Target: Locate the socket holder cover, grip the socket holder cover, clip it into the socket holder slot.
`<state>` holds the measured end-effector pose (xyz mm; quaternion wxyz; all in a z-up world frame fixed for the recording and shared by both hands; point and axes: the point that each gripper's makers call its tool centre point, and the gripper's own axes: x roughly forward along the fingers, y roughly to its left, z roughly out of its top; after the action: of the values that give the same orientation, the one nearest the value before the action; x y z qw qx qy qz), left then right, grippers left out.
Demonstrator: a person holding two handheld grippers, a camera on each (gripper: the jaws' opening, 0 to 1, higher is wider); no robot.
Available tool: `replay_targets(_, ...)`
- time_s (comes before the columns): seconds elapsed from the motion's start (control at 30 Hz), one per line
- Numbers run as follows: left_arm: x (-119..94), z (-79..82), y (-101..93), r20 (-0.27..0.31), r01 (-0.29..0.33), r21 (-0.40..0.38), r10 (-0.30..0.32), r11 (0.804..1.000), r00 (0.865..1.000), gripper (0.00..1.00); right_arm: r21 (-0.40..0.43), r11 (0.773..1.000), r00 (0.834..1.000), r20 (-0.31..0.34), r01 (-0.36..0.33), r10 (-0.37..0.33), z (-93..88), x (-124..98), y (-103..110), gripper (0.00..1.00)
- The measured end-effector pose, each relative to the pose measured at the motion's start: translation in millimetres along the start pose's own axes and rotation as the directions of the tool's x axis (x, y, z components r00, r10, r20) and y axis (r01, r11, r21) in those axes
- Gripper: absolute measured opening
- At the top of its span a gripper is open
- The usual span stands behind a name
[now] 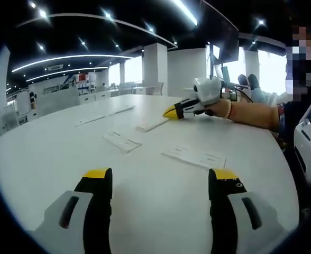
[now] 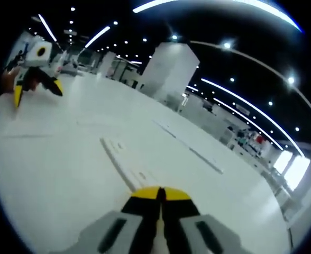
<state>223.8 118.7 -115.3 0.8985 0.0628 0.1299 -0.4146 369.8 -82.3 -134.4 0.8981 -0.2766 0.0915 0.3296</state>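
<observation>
In the left gripper view, the left claw [image 1: 161, 182] hangs low over the white table [image 1: 161, 222], its yellow-tipped jaws spread wide apart with nothing between them. It looks poised to reach rather than holding. Ahead of it several flat white strips lie well apart from one another: one nearest on the right [image 1: 194, 157], one in the middle [image 1: 121, 141], and others farther back [image 1: 152, 125]. They are the likely socket holder pieces, though which is the cover and which the slotted holder cannot be told at this size. Across the table the right claw [image 1: 172, 112] points toward the strips, carried by a person's hand [image 1: 217, 108], tips together just above the surface.

In the right gripper view, the right claw [image 2: 158, 194] has its jaws pressed shut, and nothing shows between the tips. A long white strip [image 2: 125, 162] runs from just beyond the tips away across the table, so the claw seems lined up along it for a pickup. Another long strip [image 2: 190, 146] lies farther off. The left claw [image 2: 35, 89] shows at upper left, jaws apart. Judging by this, locating is under way and no gripping has begun.
</observation>
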Motion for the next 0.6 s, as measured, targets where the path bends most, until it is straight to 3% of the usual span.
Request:
replay_targets(0.37, -1, -1.0, 5.6, 0.0, -0.025, 0.005, 0.025, 1.0, 1.0, 0.74, -0.006, 1.0, 1.0, -0.001, -0.007, 0.007, 4.0, -1, -2, 0.07)
replay_targets(0.47, -2, 0.1, 7.1, 0.004, -0.032, 0.004, 0.032, 0.999, 0.999, 0.74, 0.105, 0.994, 0.993, 0.118, -0.019, 0.006, 28.2, -11, -6, 0.18)
replay_targets(0.6, -2, 1.5, 8.4, 0.012, -0.035, 0.001, 0.035, 0.999, 0.999, 0.74, 0.104, 0.994, 0.988, 0.152, -0.02, 0.004, 40.3, -23, -11, 0.17)
